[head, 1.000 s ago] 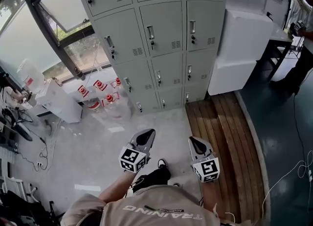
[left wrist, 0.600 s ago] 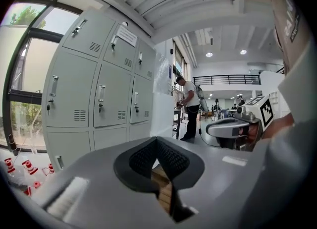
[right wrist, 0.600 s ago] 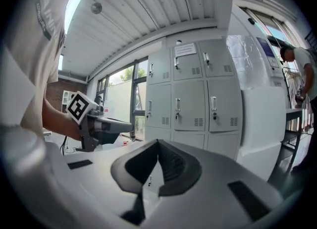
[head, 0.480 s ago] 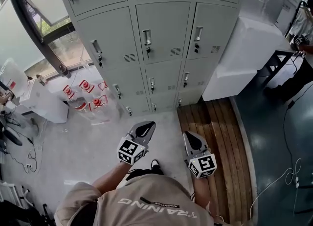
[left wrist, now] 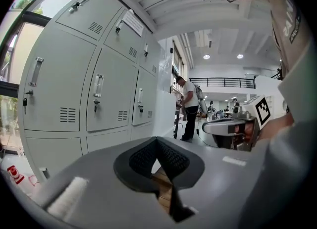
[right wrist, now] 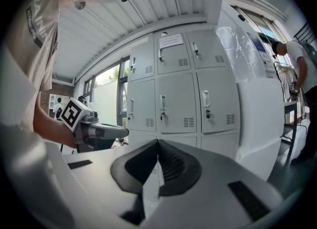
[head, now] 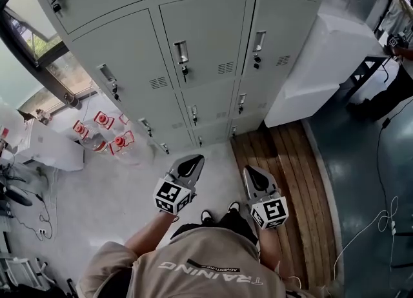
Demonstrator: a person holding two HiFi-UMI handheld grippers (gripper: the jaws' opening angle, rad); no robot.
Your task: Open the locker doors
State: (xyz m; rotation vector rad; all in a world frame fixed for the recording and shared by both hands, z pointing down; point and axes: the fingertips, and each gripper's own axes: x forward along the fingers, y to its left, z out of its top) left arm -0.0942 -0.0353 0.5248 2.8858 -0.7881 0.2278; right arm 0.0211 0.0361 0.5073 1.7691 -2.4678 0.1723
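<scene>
A bank of grey lockers (head: 193, 58) stands ahead, every door shut, each with a handle and a key lock such as the middle door's handle (head: 181, 52). The lockers also fill the left of the left gripper view (left wrist: 99, 99) and the centre of the right gripper view (right wrist: 173, 99). My left gripper (head: 188, 165) is held low in front of the person, jaws shut on nothing, well short of the doors. My right gripper (head: 252, 175) hangs beside it, also shut and empty. Each gripper shows in the other's view: the right gripper (left wrist: 229, 127), the left gripper (right wrist: 99, 133).
A white box-shaped block (head: 322, 58) stands against the lockers' right side. Wooden floor planks (head: 290, 174) run under it. Red-capped water bottles (head: 103, 137) sit by the window at the left. A person (head: 397, 77) stands at a table on the far right; cables (head: 381, 219) lie on the dark floor.
The person has stepped closer to the lockers, which now fill more of the head view. Both grippers stay low, side by side and shut.
</scene>
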